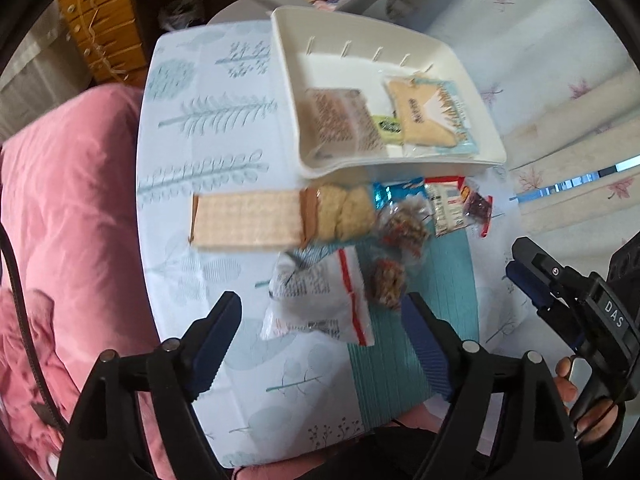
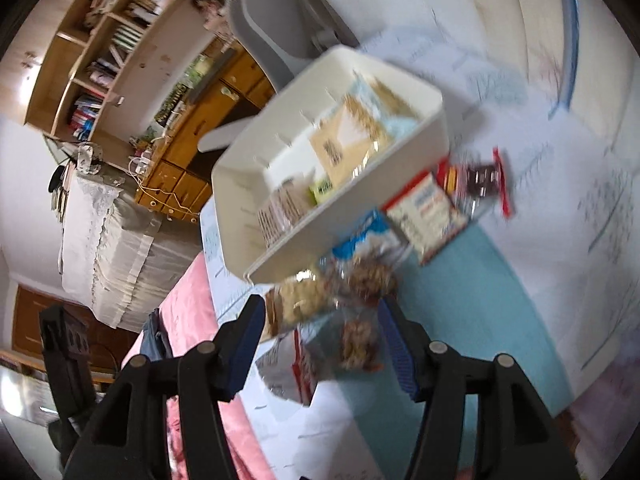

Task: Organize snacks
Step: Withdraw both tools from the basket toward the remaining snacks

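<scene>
In the left wrist view the left gripper (image 1: 320, 336) points steeply down at the lower centre, jaws spread and empty — a white snack bag (image 1: 320, 296) lies on the table between them. The white tray (image 1: 400, 160) holding packets sits upper centre. At right, the right gripper (image 2: 320, 320) hangs tilted, jaws apart — gripping nothing.

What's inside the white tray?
The white tray holds three snacks: a clear packet of printed crackers, a small green packet, and a pale blue biscuit pack. Anything beneath them is hidden.
</scene>
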The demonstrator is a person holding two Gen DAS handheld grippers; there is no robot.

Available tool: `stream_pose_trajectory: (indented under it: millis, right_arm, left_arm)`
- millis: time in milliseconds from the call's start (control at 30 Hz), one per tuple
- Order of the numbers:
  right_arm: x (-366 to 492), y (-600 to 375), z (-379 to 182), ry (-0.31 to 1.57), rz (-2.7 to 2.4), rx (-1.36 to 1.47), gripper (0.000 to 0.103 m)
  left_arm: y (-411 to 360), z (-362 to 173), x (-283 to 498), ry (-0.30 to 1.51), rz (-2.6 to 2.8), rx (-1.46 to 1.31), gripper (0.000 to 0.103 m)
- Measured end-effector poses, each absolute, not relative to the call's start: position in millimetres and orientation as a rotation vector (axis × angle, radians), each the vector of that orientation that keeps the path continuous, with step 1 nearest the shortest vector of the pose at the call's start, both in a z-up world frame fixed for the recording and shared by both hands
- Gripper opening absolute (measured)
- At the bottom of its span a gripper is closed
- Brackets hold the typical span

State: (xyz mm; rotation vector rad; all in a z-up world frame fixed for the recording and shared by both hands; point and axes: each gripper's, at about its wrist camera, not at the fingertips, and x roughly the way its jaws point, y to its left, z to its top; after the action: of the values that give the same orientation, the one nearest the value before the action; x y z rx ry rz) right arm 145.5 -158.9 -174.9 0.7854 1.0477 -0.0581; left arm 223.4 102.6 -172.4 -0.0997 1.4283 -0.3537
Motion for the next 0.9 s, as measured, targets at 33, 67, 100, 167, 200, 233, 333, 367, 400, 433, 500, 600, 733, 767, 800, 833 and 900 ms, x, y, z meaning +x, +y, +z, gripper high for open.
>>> stream_pose_trajectory:
  millis: [33,67,100,167,200,233,333,367,400,433,500,600,733,767,800,833,900]
  right_arm:
    - [146,-157,-179,1.064,-0.055,0.799,0.059]
    - [146,-155,-182,1.076,-0.054,0.807,0.059]
    - [146,-153,-184,1.090,-0.053,0.817,0.059]
    - [148,-149,-191,1.122,-0.049,0.838,0.059]
    - [149,-147,-195,1.142,-0.051,0.851,0.059]
    - [150,-145,-198,1.155,-0.054,0.858,0.059]
    - [153,-141,-212,1.218,-0.067,0.894,0.059]
    - [155,-141,-217,1.238,-0.071,0.904,0.059]
    - [156,-140,-221,1.254,-0.076,0.915,0.059]
    - [156,-140,-225,1.269,-0.081,0.924,0.059]
    - [158,-140,-233,1.306,-0.102,0.938,0.059]
    - [160,-140,-248,1.362,-0.134,0.972,0.059]
    - [164,-134,-269,1.447,-0.158,1.019,0.059]
    - [164,-133,-273,1.463,-0.164,1.029,0.059]
    - [164,-131,-278,1.483,-0.177,1.038,0.059]
    - [164,-130,-283,1.500,-0.187,1.042,0.059]
    - [167,-128,-291,1.533,-0.199,1.046,0.059]
  left_arm:
    - [104,-178,221,1.440,-0.343,-0.106,0.082]
    - [105,-181,219,1.445,-0.336,-0.109,0.084]
    - [105,-185,217,1.453,-0.328,-0.110,0.086]
    - [107,-193,213,1.465,-0.315,-0.111,0.087]
    - [108,-199,211,1.474,-0.306,-0.114,0.087]
    - [108,-202,209,1.482,-0.300,-0.116,0.087]
    - [108,-215,205,1.503,-0.288,-0.118,0.087]
    - [108,-218,203,1.507,-0.282,-0.117,0.087]
    - [108,-223,202,1.515,-0.275,-0.118,0.087]
    - [108,-227,202,1.520,-0.274,-0.121,0.087]
    - [108,-235,202,1.536,-0.273,-0.127,0.087]
    - [107,-243,205,1.554,-0.267,-0.133,0.087]
    - [106,-257,211,1.600,-0.245,-0.144,0.087]
    - [105,-259,213,1.608,-0.246,-0.147,0.086]
    - [105,-263,215,1.618,-0.246,-0.153,0.086]
    - [104,-265,216,1.623,-0.245,-0.155,0.086]
    - [103,-269,219,1.632,-0.245,-0.158,0.086]
